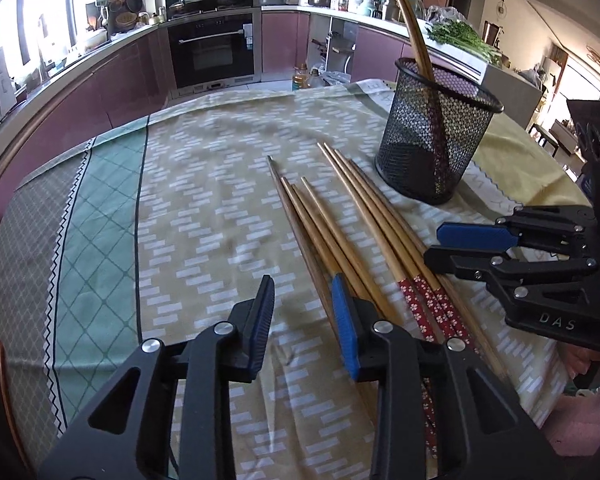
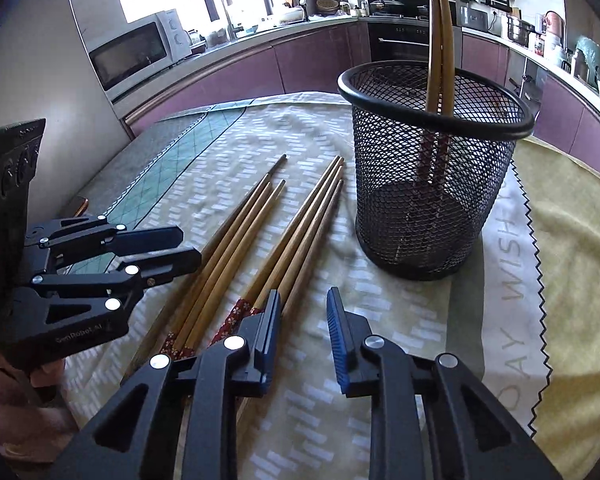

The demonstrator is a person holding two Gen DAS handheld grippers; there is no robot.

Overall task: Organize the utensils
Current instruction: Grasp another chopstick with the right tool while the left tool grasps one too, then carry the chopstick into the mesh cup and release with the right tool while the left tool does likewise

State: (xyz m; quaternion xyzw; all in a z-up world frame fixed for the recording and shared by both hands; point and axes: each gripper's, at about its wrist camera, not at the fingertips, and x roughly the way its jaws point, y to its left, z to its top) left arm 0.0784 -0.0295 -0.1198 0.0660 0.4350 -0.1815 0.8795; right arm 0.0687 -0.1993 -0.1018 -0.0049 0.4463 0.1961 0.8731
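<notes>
1. Left gripper (image 1: 302,308) hovered low over the tablecloth (image 1: 204,208), jaws partly open with nothing between them. Its right pad rested against the left edge of the loose chopsticks (image 1: 340,236); no grip yet.
2. Right gripper (image 2: 302,324) stood on the other side of the bundle, jaws also part open and empty, left pad just beside the outermost stick. Judgement: the two claws flank the pile, probably to bracket or square it before a pick.
3. Loose chopsticks lay flat, roughly parallel, in two groups with tips toward the mesh holder (image 1: 440,132). Several showed red floral handle ends nearest the grippers, so the handle end is likely the intended grasp point.
4. Mesh holder stood upright near the sticks' tips, apart from them. Two chopsticks (image 2: 440,40) already stood in it, leaning on the rim; task judged partly done.
5. Surface: patterned cloth, beige with white dashes, green diamond border, slightly wrinkled; thin sticks lying flat on it may be awkward to pinch.
6. Room: kitchen with purple cabinets, built-in oven (image 1: 212,48), microwave (image 2: 136,52), bright window.
</notes>
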